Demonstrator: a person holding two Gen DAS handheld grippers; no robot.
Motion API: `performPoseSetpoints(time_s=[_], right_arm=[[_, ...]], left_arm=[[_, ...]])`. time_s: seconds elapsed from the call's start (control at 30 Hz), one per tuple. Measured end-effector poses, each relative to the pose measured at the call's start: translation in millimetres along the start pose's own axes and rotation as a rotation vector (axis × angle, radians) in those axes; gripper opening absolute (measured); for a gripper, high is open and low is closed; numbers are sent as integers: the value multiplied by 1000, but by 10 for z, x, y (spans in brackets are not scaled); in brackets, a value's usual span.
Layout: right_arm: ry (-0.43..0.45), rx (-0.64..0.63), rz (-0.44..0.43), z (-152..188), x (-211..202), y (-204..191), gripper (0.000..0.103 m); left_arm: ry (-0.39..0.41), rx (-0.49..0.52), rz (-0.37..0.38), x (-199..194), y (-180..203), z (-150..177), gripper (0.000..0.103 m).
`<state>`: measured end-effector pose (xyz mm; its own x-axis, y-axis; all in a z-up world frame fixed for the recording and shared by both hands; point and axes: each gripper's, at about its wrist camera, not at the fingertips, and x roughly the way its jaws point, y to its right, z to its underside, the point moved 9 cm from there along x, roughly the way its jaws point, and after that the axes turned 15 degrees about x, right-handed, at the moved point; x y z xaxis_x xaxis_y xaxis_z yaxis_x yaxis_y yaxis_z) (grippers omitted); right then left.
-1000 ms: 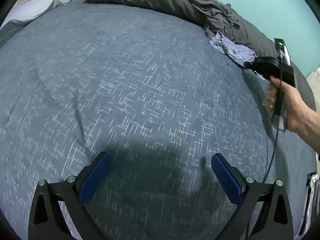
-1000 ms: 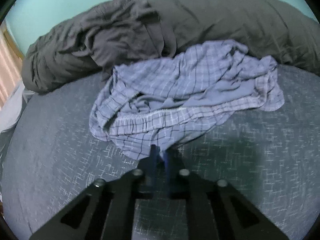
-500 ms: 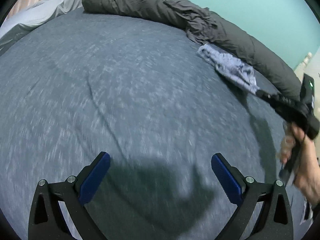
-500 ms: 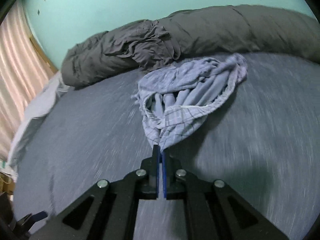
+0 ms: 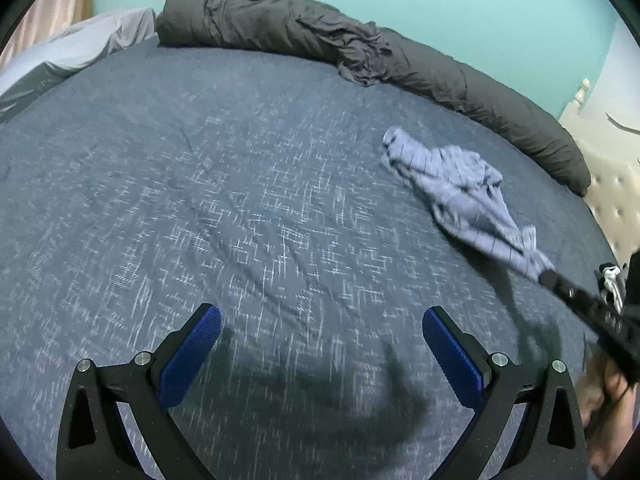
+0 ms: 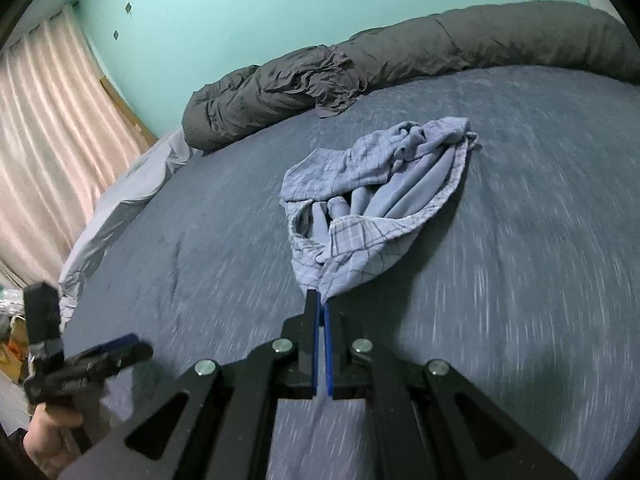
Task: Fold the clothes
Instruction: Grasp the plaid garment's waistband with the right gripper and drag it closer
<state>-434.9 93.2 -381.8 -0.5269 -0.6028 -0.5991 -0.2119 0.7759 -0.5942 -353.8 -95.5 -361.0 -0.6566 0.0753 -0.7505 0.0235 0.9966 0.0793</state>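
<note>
The shorts (image 6: 384,200) are showing as thin, crumpled checked cloth; the bedsheet (image 5: 240,200) is looking matt and woven; the duvet (image 6: 460,52) is lying as wrinkled grey fabric; the gripper pads (image 5: 192,356) are appearing ribbed blue rubber.

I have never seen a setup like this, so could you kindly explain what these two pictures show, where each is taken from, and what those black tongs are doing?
There is no robot here: a person holds a hand-held gripper in each hand, and a wide-angle camera on each looks forward along its two blue-padded fingers. One picture comes from the left gripper, whose fingers stand wide apart with nothing between them. The other comes from the right gripper, which is shut on a corner of the checked blue garment. The garment trails in a crumpled bunch across the dark blue bed cover. A rolled grey duvet lies along the far edge, by the turquoise wall. Each camera also catches the other gripper at its edge.
</note>
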Motion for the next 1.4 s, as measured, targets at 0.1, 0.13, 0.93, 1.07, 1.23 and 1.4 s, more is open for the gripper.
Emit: performPoseSetpoints(time_s=[0.1,0.13,0.93,1.07,1.23,1.4], right_arm=[[8,9,-20,222,-183,-35,2],[11,0,-23,284,-241,-67,2],[-97,38,-45,2301,-1472,-500,2],[-104,65,40,2323,-1413,-302,7],[17,143,46,2006,-1659,-81,41],[79,186,91,1516,-1609,231,41]], left_arm=[[40,17,-1,-237,51,16,103],[46,19,-2,-284,71,37,103],[24,51,19,-1326,514,1278,103],[1,59,16,-1165,507,1332,103],[-9,57,14,-951,514,1297,103],[-18,51,47,-708,659,1130,103]])
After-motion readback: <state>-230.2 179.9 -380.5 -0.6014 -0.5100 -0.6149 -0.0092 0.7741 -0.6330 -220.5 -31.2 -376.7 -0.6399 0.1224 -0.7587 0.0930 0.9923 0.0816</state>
